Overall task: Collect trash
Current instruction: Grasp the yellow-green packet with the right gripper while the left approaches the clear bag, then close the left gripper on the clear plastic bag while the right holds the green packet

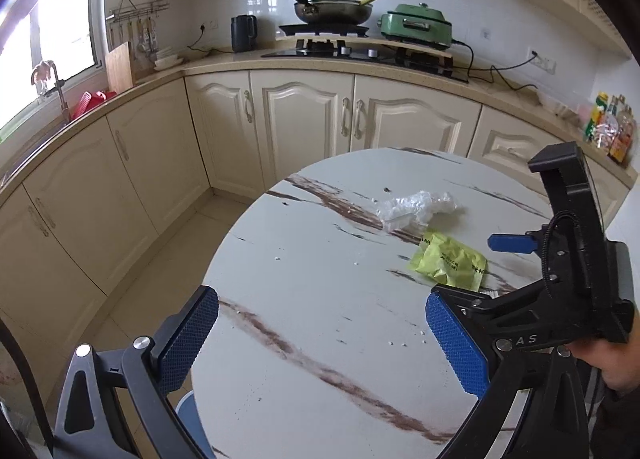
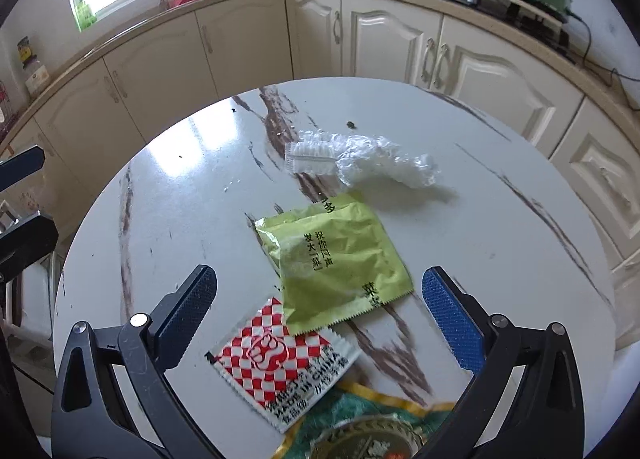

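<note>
You have a round white marble-look counter [image 2: 168, 195] with brown veins in front of you. Directly on it lie a crumpled clear plastic wrapper [image 2: 360, 161], a yellow-green foil sachet with black print [image 2: 336, 259] just beside it, and a red-and-white checked sachet [image 2: 280, 363] whose top corner the green one overlaps. At the near edge you see a green-and-yellow printed packet [image 2: 360, 415], and small crumbs [image 1: 400, 343] dot the surface.
</note>
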{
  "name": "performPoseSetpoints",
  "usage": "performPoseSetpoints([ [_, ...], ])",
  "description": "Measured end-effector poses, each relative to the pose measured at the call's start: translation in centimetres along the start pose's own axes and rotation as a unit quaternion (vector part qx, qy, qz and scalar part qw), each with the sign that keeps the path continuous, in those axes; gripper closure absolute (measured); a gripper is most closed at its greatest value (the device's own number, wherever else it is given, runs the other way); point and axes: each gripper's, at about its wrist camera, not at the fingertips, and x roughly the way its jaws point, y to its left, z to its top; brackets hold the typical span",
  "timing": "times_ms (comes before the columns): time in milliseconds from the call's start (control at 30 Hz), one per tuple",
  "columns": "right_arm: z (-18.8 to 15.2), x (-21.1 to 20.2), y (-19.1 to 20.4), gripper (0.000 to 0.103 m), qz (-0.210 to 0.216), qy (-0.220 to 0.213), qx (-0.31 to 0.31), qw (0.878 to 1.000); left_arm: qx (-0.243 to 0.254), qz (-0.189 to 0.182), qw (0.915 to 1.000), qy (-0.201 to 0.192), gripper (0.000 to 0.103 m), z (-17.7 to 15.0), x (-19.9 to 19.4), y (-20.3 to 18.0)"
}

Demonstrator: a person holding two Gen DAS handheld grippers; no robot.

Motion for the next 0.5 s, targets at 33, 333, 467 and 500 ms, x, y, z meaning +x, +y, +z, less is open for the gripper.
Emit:
performPoseSetpoints([
  [33, 0.1, 0.6, -0.1, 0.002, 0.002, 0.002, -0.003, 1.000, 0.005, 0.000, 1.0000, 0.001, 0.001, 0.6, 0.7, 0.1],
  [333, 0.2, 1.7, -1.8, 0.044, 0.004, 0.012, -0.040, 0.999, 0.022, -0.012, 0.9995, 0.017, 0.001, 2.7, 4.9, -1.2],
  [467, -0.1, 0.9, -3.8, 0.073, 0.001, 0.005, -0.028, 1.000, 0.035, -0.015, 0.9989, 0.029, 0.001, 3.1, 6.6, -2.7],
  [500, -0.4, 0.7, -4.3, 0.077, -0.003, 0.003, -0.027, 1.000, 0.038, -0.015, 0.9987, 0.032, 0.001, 3.4, 7.2, -3.0],
])
